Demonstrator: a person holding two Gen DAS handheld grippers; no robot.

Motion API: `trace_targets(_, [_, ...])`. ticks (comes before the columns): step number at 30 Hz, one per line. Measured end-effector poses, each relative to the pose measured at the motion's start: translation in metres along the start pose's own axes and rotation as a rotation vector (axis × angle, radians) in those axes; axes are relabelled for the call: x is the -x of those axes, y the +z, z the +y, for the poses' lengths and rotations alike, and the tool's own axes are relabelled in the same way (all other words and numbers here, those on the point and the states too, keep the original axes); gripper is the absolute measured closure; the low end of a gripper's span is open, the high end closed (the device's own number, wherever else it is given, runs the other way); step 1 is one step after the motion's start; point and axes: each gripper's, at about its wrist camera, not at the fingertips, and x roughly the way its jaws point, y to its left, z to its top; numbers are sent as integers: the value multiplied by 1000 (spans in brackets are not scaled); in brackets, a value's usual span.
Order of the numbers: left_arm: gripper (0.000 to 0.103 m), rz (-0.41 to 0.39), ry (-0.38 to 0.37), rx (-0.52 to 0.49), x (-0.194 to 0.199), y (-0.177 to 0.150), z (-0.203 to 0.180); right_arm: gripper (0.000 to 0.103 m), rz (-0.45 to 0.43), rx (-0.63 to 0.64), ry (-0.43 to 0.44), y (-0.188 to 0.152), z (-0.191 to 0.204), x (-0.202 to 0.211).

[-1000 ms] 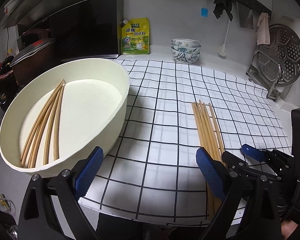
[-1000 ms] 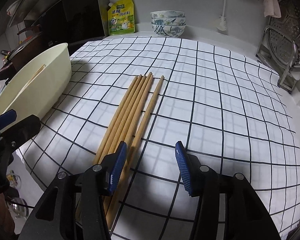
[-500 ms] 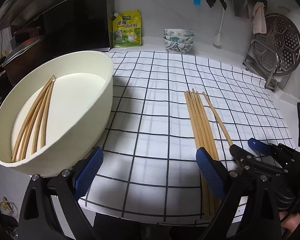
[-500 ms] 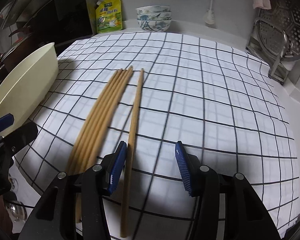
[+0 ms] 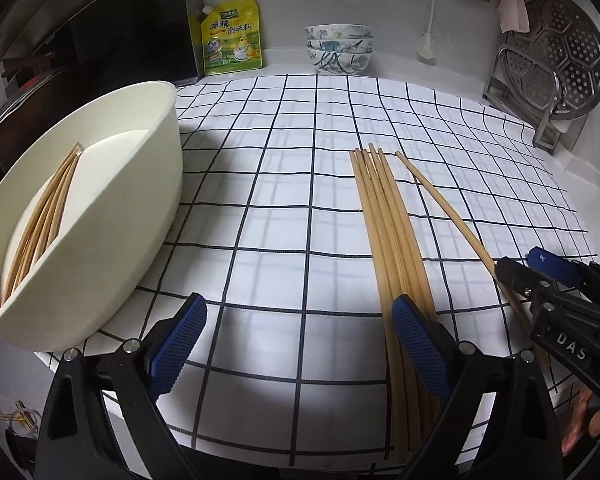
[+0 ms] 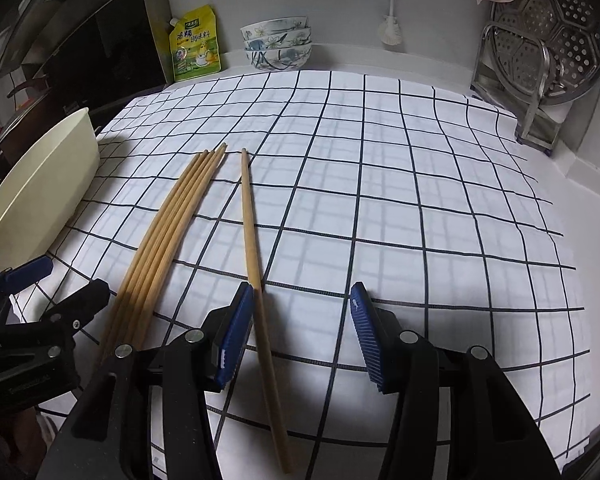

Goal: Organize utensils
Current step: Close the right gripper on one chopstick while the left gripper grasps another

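The right claw hangs over a white cloth with thin black lines that make squares. Its two black arms end in blue pads with little ridges, and the pads stand apart. One long, round wooden stick lies on the cloth between them. It runs right beside the left pad, and nothing squeezes it. The stick is smooth and light brown, thin at the far tip and thicker near the claw. To the left of this claw lies a bunch of sticks of the same kind, side by side and touching, a bit apart from the single stick.

The left claw is loose too, its bumpy blue pads far apart with only cloth between them. Its right pad sits over the near end of the bunch. To the left of this claw sits a big oval tub, cream and smooth, with more sticks lying inside along its far wall.

Far ahead of both claws, by the wall, stand a yellow soft bag, a stack of round flowered bowls and a shiny metal plate full of holes.
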Motion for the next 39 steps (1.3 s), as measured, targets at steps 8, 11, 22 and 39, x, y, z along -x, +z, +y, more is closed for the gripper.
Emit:
trace_targets(8, [11, 9, 14, 1, -10, 2, -5, 54, -7, 1, 17, 0, 0, 2])
trace_targets(11, [10, 19, 17, 2, -12, 1, -4, 54, -7, 4, 19, 0, 1, 1])
trace_targets(22, [10, 31, 30, 45, -17, 3, 8, 54, 5, 60, -7, -1, 16, -5])
trace_targets(39, [95, 13, -60, -20, -8, 6, -12, 97, -24, 75, 41, -3, 23, -3])
